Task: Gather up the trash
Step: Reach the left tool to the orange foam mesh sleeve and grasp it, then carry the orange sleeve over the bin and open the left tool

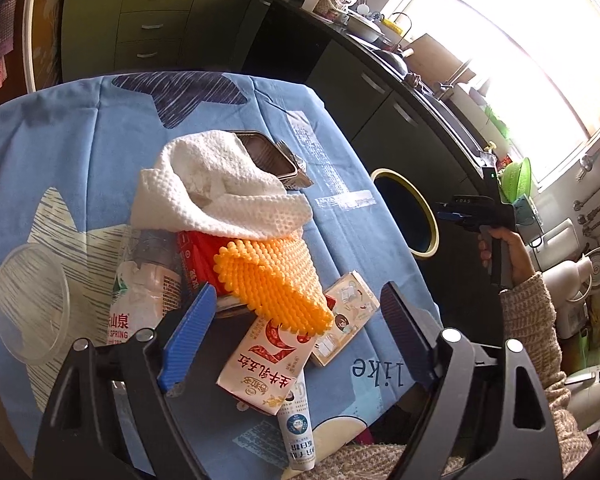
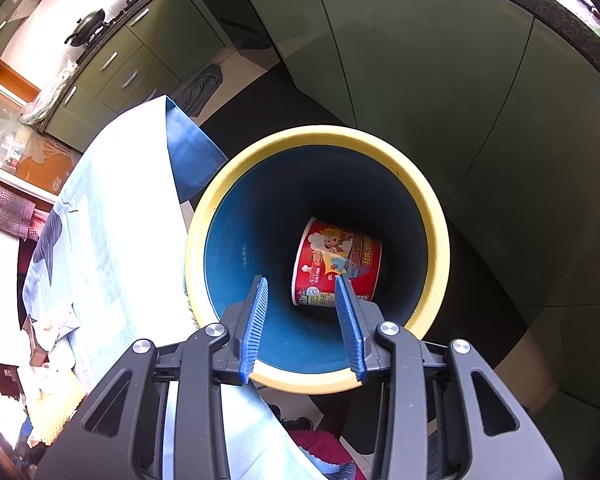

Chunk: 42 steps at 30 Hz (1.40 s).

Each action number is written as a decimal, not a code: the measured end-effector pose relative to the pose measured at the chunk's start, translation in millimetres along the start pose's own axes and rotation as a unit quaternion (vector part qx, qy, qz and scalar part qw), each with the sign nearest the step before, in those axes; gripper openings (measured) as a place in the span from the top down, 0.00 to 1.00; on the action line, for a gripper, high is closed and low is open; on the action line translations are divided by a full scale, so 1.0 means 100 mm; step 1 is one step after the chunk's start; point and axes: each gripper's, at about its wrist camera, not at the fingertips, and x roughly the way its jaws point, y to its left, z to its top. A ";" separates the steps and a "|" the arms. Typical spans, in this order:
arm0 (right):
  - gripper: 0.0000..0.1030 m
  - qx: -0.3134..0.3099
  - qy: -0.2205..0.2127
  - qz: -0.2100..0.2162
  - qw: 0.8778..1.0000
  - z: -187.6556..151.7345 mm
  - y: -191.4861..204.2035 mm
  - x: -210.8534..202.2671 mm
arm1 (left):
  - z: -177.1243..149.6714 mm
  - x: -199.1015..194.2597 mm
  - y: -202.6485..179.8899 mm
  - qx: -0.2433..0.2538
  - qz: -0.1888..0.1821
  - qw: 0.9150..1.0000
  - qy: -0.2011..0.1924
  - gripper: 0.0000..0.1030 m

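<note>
In the left wrist view my left gripper (image 1: pixel 296 300) is open and empty above a pile of trash on the blue-clothed table (image 1: pixel 80 152): a milk carton (image 1: pixel 266 364), an orange studded mat (image 1: pixel 276 280), a white cloth (image 1: pixel 220 184), a water bottle (image 1: pixel 144 292), a small patterned box (image 1: pixel 346 316), a tube (image 1: pixel 298 428). My right gripper (image 2: pixel 302 282) is open and empty over the yellow-rimmed blue bin (image 2: pixel 436 216), which holds a red noodle cup (image 2: pixel 336 268). The bin (image 1: pixel 428 216) and the right gripper (image 1: pixel 448 214) also show in the left wrist view.
A clear plastic bowl (image 1: pixel 28 304) sits at the table's left. A foil tray (image 1: pixel 268 152) lies behind the cloth. Green kitchen cabinets (image 2: pixel 380 60) stand behind the bin. The table edge (image 2: pixel 172 184) is beside the bin.
</note>
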 end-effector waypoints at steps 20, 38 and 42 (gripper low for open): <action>0.63 0.003 0.012 0.007 1.000 -0.04 -0.10 0.12 | 0.10 0.37 -0.08 -0.038 -0.048 0.997 0.054 0.44; 0.61 0.001 0.003 0.035 0.999 -0.21 -0.18 0.02 | 0.14 0.18 -0.38 0.040 -0.053 0.997 0.024 0.90; 0.61 -0.010 -0.011 0.044 0.999 -0.31 -0.14 -0.12 | 0.15 -0.02 -0.60 0.079 -0.053 0.995 -0.001 0.90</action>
